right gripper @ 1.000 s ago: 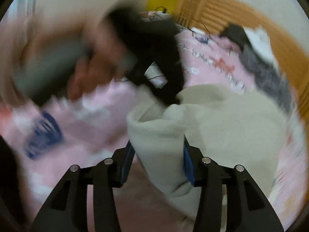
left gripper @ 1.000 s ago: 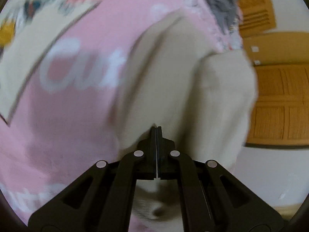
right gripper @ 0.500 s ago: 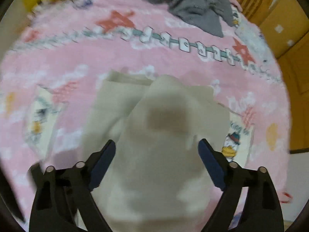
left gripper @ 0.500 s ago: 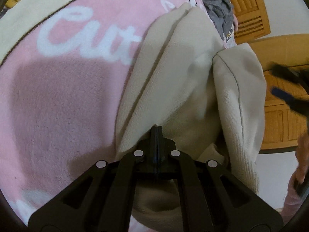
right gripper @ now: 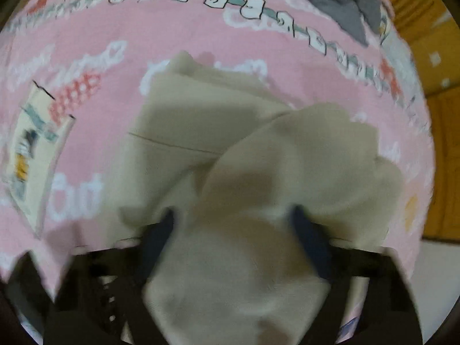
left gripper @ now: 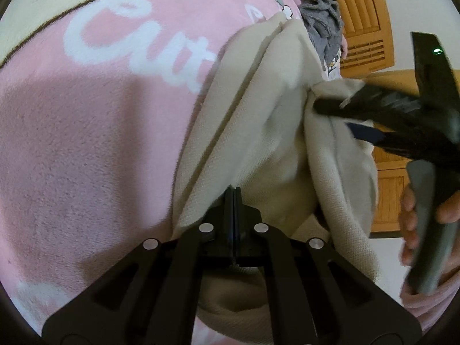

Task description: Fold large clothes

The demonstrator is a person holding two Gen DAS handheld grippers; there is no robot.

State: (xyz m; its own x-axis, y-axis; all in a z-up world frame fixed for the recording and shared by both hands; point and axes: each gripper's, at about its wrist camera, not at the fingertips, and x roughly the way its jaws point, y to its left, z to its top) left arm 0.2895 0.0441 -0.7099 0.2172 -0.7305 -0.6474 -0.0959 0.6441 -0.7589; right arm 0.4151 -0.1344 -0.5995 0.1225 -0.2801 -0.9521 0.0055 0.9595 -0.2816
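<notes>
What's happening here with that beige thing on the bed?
A person is folding a beige knit garment on a pink printed blanket, using a handheld two-finger gripper in each hand. The left gripper is shut on an edge of the garment near the camera. The right gripper has a thick bunch of the same fabric between its fingers, and its jaws have just been closing on it. A grey crumpled garment lies farther back on the blanket, untouched.
</notes>
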